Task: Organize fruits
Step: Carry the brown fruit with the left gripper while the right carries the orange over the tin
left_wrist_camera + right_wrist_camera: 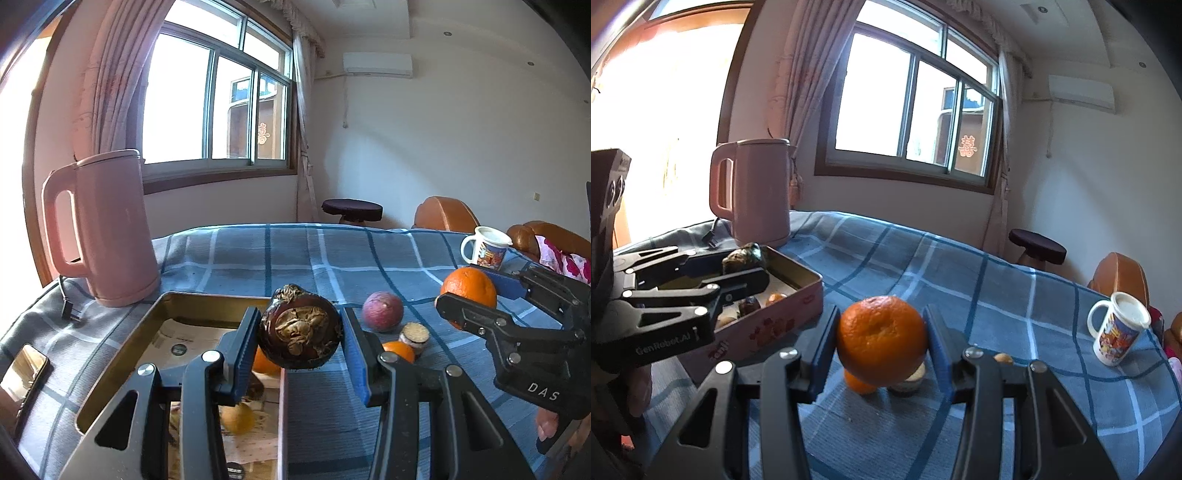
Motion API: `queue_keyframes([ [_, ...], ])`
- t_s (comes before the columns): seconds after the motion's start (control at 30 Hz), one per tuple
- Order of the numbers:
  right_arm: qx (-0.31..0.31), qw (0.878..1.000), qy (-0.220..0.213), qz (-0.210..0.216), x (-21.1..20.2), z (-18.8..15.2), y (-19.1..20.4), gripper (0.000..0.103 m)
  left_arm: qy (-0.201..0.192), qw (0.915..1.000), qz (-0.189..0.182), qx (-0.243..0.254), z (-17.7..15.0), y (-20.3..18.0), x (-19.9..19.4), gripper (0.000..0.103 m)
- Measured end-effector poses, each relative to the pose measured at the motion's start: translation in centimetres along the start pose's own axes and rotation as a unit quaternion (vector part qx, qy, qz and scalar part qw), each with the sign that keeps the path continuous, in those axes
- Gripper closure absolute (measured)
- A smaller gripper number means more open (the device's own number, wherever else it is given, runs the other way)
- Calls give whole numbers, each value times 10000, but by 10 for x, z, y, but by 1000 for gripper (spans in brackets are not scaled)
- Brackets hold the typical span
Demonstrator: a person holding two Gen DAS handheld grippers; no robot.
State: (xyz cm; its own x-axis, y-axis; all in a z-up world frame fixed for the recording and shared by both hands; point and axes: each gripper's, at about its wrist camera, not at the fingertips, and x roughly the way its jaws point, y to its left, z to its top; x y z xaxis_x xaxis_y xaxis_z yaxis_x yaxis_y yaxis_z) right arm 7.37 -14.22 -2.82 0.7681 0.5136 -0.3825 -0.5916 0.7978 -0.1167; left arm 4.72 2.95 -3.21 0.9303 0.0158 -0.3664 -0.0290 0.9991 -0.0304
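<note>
Left tongs (301, 354): I grip the dark brown wrinkled round fruit (299, 326) above the gold rectangular metal tin (110, 363).
Right tongs (881, 345): clamped on the round orange (881, 339), clear of the surface.
Advice: I lower gently into the tin before releasing.

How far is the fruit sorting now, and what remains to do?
Done: a few fruits already lie in the tin. In hand: the left gripper grips a dark fruit above the tin's edge, and the right gripper grips an orange. Left: a reddish fruit and a small orange still on the cloth.
</note>
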Motion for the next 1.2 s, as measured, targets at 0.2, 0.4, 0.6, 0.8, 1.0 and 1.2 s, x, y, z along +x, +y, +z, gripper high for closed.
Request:
queue_keyframes([
  [0.2,-150,9998,-2,108,6,9,12,54,-18,9999,115,-31,1,10,-2,58],
  [0.4,-265,9994,5,209,12,15,25,54,49,9997,232,-53,0,20,-1,58],
  [0.6,-353,9989,30,310,18,22,37,54,69,9993,352,-88,0,31,-3,58],
  [0.8,-435,9982,60,415,25,25,47,54,139,9988,443,-127,-1,40,-1,58],
  [1.0,-487,9975,97,506,32,28,56,54,174,9984,510,-147,-2,48,-2,58],
  [1.2,-557,9965,114,607,38,31,69,54,202,9978,592,-204,-4,57,-3,58],
])
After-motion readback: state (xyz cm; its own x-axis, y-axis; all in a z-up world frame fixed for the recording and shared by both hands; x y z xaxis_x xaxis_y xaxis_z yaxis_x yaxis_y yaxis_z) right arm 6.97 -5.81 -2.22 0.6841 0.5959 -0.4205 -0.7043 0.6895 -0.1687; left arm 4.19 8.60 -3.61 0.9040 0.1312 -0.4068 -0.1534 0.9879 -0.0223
